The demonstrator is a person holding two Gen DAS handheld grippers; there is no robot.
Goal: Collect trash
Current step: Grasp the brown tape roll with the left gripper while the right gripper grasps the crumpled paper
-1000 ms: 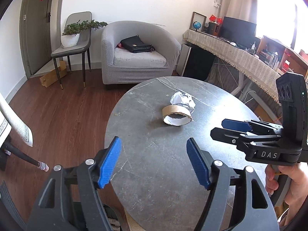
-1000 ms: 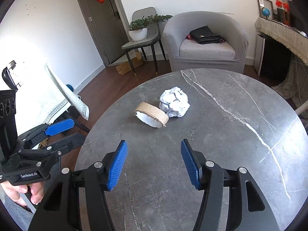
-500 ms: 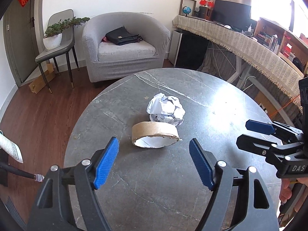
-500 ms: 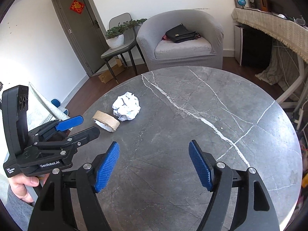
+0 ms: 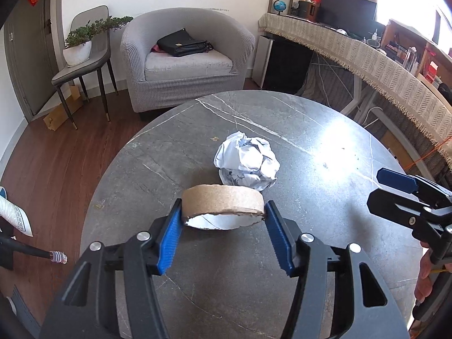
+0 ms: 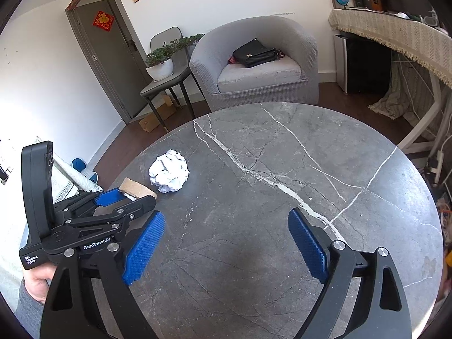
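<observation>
While the left gripper (image 5: 223,226) reaches low over the round table (image 5: 325,254), its two blue pads (image 5: 169,240) press on both sides of the cardboard ring (image 5: 223,200), so it grasps the ring. The ring lies near the table's left edge, and the ball of crumpled paper (image 5: 247,163) sits just behind it, touching or nearly touching; the pictures do not settle which. The right gripper (image 6: 226,243) hovers above the middle of the table with its jaws spread wide and nothing between them. In the right wrist view, the person's left hand (image 6: 36,279) holds the handle of the left gripper at the lower left. To the right of the paper, the grey marble surface is free up to the far edge. The ring's near side is partly covered by the left gripper's fingers in the right wrist view. Only some fingers of the right hand (image 5: 423,276) show at the picture's border.
</observation>
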